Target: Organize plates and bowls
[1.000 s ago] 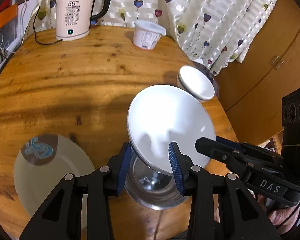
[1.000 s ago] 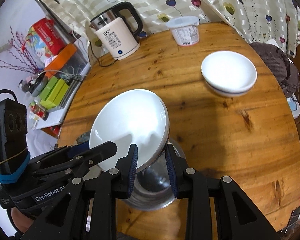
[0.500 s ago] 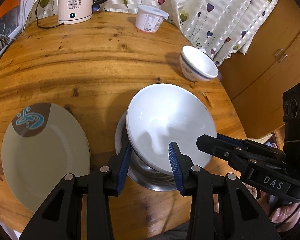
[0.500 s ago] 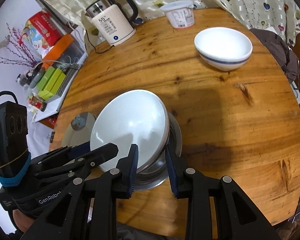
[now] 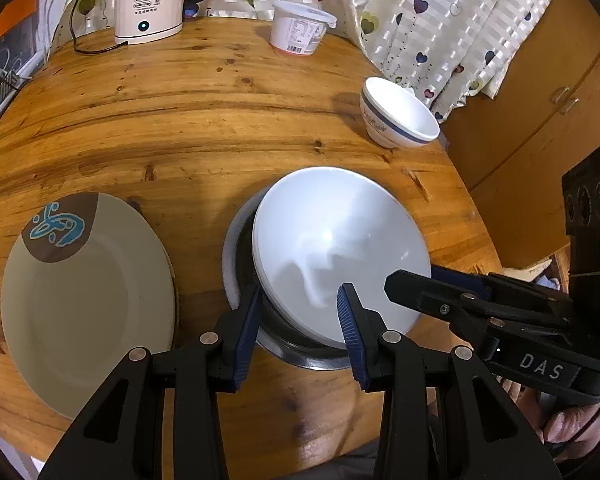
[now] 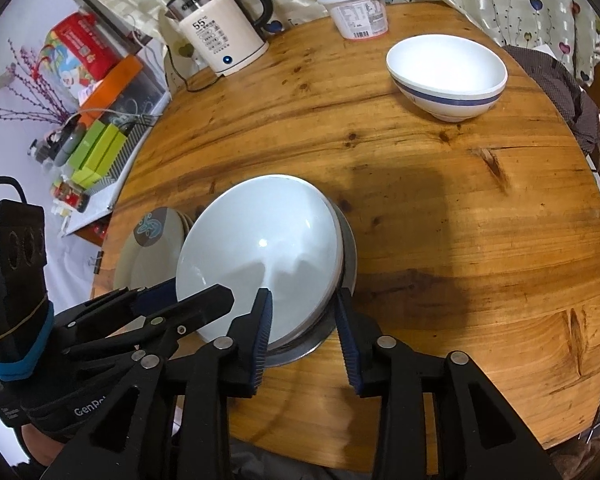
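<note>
Inside left tool (image 5: 298, 308): white bowl (image 5: 340, 240) rim, gripped; tilted in steel bowl (image 5: 300, 354). Right tool (image 6: 302, 316) just opening, loose around rim.

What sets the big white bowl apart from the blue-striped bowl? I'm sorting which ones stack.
The big white bowl is plain, wide and shallow; the striped bowl carries a blue band, looks narrower and deeper. The white bowl sits tilted in a steel basin between both grippers; the striped bowl stands upright on the table, far side, untouched. Both are white inside and empty.
</note>
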The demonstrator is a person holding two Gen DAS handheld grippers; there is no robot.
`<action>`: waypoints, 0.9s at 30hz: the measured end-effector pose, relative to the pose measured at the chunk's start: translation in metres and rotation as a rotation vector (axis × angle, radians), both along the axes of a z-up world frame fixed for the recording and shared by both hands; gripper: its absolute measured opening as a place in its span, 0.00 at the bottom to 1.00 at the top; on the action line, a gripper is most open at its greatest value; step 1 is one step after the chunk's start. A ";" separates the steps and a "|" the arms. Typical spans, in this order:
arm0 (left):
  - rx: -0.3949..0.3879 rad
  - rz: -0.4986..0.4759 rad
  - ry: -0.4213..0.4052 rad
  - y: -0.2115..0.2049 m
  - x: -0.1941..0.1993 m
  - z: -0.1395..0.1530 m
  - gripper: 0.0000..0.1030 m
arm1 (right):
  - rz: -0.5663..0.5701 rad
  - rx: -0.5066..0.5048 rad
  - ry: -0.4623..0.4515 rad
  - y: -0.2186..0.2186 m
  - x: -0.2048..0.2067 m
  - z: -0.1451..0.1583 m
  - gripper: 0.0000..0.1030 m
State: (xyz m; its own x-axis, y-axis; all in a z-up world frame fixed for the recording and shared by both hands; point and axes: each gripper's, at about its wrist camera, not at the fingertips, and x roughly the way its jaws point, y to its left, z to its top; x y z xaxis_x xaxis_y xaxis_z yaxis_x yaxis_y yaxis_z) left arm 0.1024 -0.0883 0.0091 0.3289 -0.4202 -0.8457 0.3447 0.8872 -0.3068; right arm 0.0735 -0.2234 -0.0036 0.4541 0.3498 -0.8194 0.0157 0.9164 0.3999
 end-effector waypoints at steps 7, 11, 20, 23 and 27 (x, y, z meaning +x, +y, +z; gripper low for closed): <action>0.016 0.001 -0.019 -0.002 -0.003 0.002 0.40 | 0.001 -0.014 0.002 0.000 0.000 0.001 0.33; 0.023 0.009 -0.041 0.000 -0.004 0.004 0.40 | 0.005 -0.029 -0.015 0.003 0.001 0.005 0.33; 0.004 0.020 -0.067 0.006 -0.007 0.011 0.40 | 0.002 -0.031 -0.040 0.002 -0.002 0.009 0.33; -0.016 0.029 -0.071 0.011 -0.005 0.013 0.40 | -0.006 -0.024 -0.053 -0.001 -0.004 0.012 0.33; -0.041 0.054 -0.068 0.019 0.001 0.013 0.40 | -0.023 -0.022 -0.069 -0.007 -0.003 0.013 0.28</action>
